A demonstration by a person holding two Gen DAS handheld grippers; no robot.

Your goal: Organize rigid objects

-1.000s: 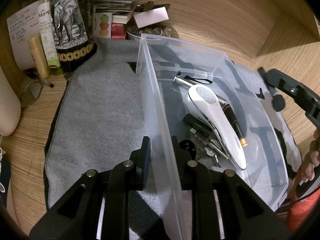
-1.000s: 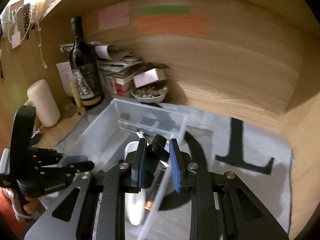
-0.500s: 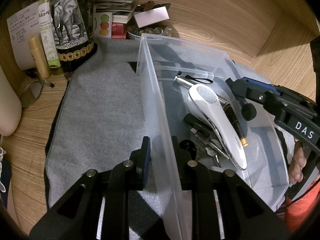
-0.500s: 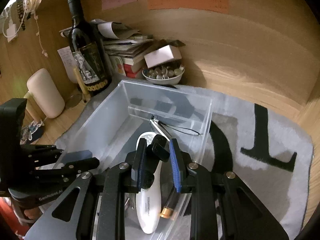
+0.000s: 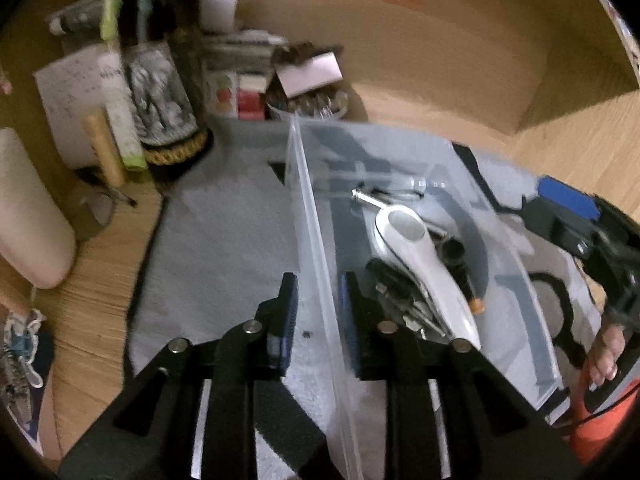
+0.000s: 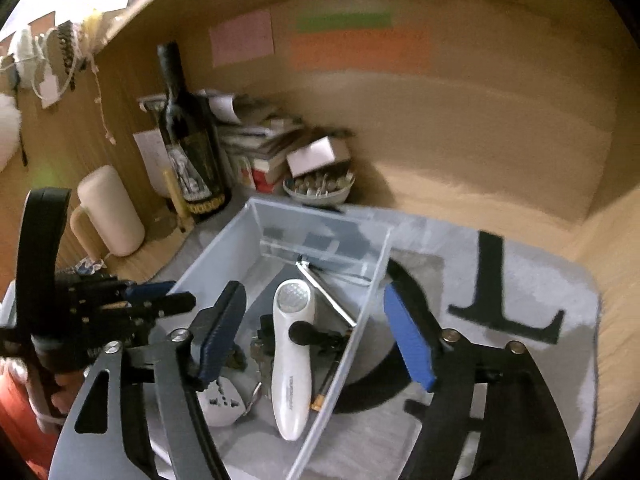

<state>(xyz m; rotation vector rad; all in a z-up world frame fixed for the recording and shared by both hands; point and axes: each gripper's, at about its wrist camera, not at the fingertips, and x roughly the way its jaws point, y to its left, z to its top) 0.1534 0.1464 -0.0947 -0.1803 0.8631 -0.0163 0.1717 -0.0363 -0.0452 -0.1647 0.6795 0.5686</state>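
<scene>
A clear plastic bin [image 5: 400, 148] [image 6: 256, 248] sits on a grey mat. In it lie a white handheld device [image 5: 424, 264] [image 6: 294, 344], a silver flashlight [image 6: 324, 292], keys, a pen and a small black knobbed piece [image 6: 304, 332]. A white plug adapter [image 6: 222, 404] lies at the bin's near end. My left gripper [image 5: 318, 312] straddles the bin's left wall [image 5: 316, 248] with a slight gap each side. My right gripper [image 6: 316, 332] is wide open and empty above the bin; it shows in the left wrist view [image 5: 576, 220].
A wine bottle [image 6: 188, 136], a stack of books [image 6: 256, 140], a bowl of small items [image 6: 320, 188] and a cream cylinder [image 6: 110, 208] stand at the back left. The grey mat [image 5: 224, 248] lies on a wooden desk with wooden walls behind.
My right gripper has opened wide and let the small black knobbed piece fall into the bin. My left gripper's fingers have parted slightly from the bin wall.
</scene>
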